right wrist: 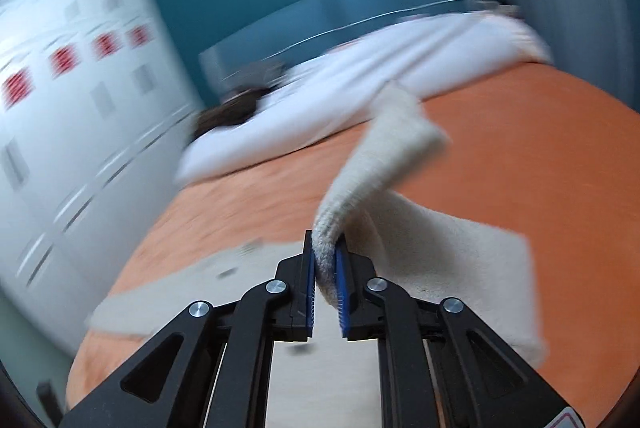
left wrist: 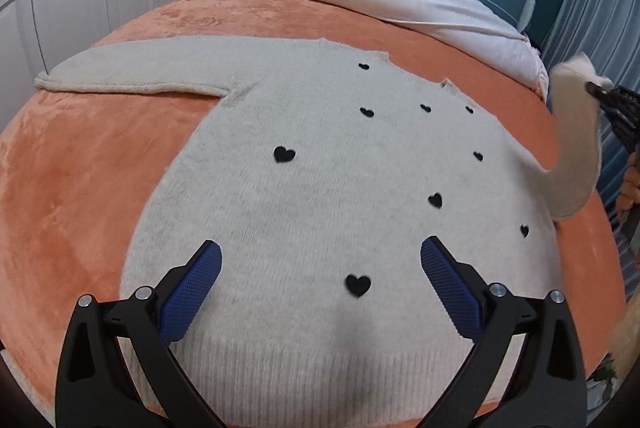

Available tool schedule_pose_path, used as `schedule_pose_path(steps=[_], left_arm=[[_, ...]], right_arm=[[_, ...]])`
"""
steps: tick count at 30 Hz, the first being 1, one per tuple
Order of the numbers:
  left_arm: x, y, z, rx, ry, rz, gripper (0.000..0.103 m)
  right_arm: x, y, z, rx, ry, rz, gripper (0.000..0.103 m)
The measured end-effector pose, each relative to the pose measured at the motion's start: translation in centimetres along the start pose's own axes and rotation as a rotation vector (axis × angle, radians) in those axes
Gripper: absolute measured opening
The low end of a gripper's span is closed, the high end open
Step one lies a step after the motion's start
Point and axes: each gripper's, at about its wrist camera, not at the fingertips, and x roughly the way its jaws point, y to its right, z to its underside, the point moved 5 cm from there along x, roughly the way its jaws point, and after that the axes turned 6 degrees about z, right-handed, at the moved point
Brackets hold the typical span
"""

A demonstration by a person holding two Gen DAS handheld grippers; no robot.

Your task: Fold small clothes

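On the orange bed | sweater lies flat, right sleeve lifted | my right gripper clamps its cuff | left gripper spread, empty, above hem | soft, light, floppy; I'd grab cuffs and hem corners.

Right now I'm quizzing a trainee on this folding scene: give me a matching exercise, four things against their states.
1. left gripper
2. right gripper
3. left sleeve
4. right sleeve

A. lifted off the blanket
B. shut on a cuff
C. lying flat, stretched out
D. open above the sweater

Pairs: 1-D, 2-B, 3-C, 4-A

The sweater lies on the blanket.
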Motion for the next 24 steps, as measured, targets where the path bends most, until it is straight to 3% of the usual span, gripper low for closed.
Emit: schedule_pose_path(steps=[1, 3, 6, 10, 14, 17, 18, 20, 21, 24], left_arm=[[0.2, 0.1, -0.8, -0.023, 0.002, 0.025, 0.098], [0.7, 0.1, -2.3, -0.065, -0.005, 0.073, 0.098], [2.3, 0.3, -4.4, -0.136, -0.025, 0.168, 0.098], [6.8, 0.2, -7.6, -0.196, -0.068, 0.230, 0.098], [12.8, 1.7, -10.1, -0.234, -0.135, 0.245, 0.098], [17.0, 3.4, -11.5, -0.259, -0.176, 0.247, 0.094], [18.2, 3.9, -11.9, -0.268, -0.184, 0.246, 0.083], [19.7, 4.7, -12.1, -0.285, -0.216, 0.259, 0.049], [20.5, 5.2, -12.3, -0.298, -0.240, 0.284, 0.015], [20.2, 5.8, -13.6, -0.293, -0.204, 0.306, 0.009]], right_arm=[[2.1, -4.1, 1.6, -0.038, -0.033, -0.061, 0.018], [5.0, -8.2, 4.5, -0.083, -0.081, -0.097, 0.035], [7.7, -9.9, 8.9, -0.035, -0.152, -0.103, 0.035], [6.3, -4.2, 13.1, 0.131, -0.207, -0.019, 0.038], [4.2, 3.5, 14.7, 0.275, -0.218, 0.083, 0.049], [3.5, 8.0, 15.2, 0.376, -0.216, 0.129, 0.050], [3.4, 9.0, 15.4, 0.404, -0.217, 0.137, 0.051], [3.5, 9.7, 15.6, 0.418, -0.217, 0.143, 0.051], [3.5, 10.0, 15.8, 0.417, -0.218, 0.142, 0.051], [4.6, 9.4, 15.0, 0.416, -0.211, 0.124, 0.055]])
